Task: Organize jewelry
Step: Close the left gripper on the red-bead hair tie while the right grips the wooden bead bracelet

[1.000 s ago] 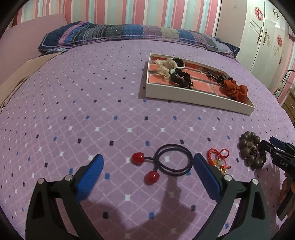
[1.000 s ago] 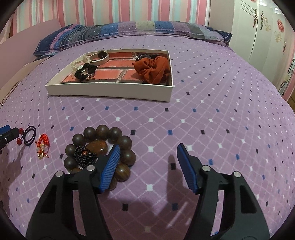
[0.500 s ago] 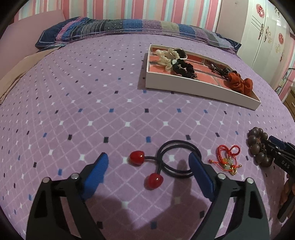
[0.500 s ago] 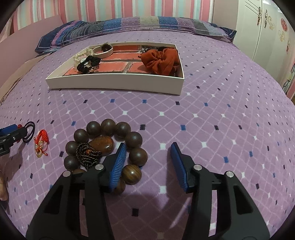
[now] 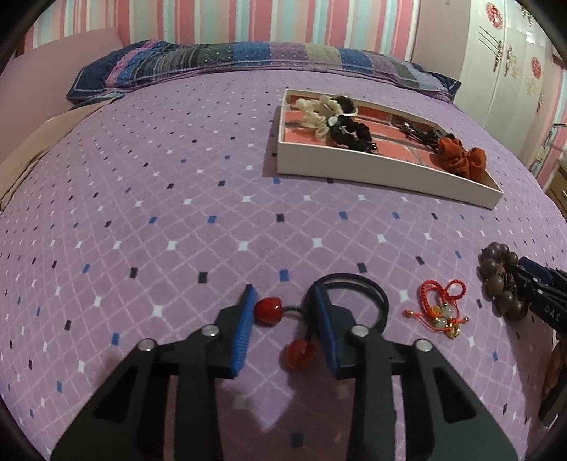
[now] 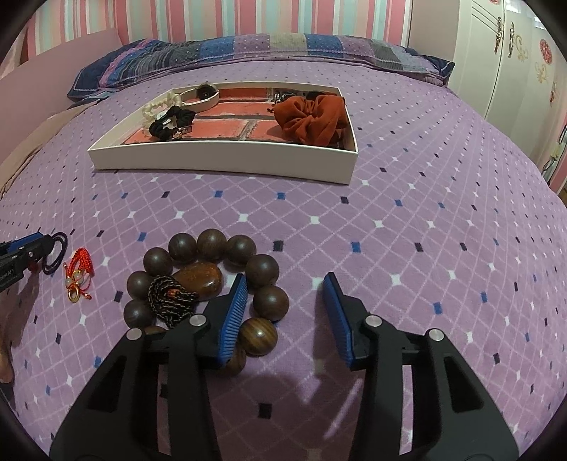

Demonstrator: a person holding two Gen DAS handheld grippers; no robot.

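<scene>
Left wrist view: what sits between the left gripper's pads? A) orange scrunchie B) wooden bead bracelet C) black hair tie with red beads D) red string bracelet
C: the left gripper is closing around the black hair tie with red beads, one bead beside each pad; the red string bracelet lies apart to the side.

I see a bed filling most of both views, covered by a purple bedspread [image 5: 177, 220] patterned with white diamond lines and small blue, black and white squares. At its far end lies a long patchwork pillow [image 5: 219, 60] in blues and purples. Behind it the wall [image 6: 248, 17] carries vertical pink, white and pale blue stripes. On the right stands a white wardrobe [image 5: 514, 60] with red and gold ornaments on its doors. A plain pink panel [image 5: 53, 71] rises at the left. The light is dim and even.
</scene>
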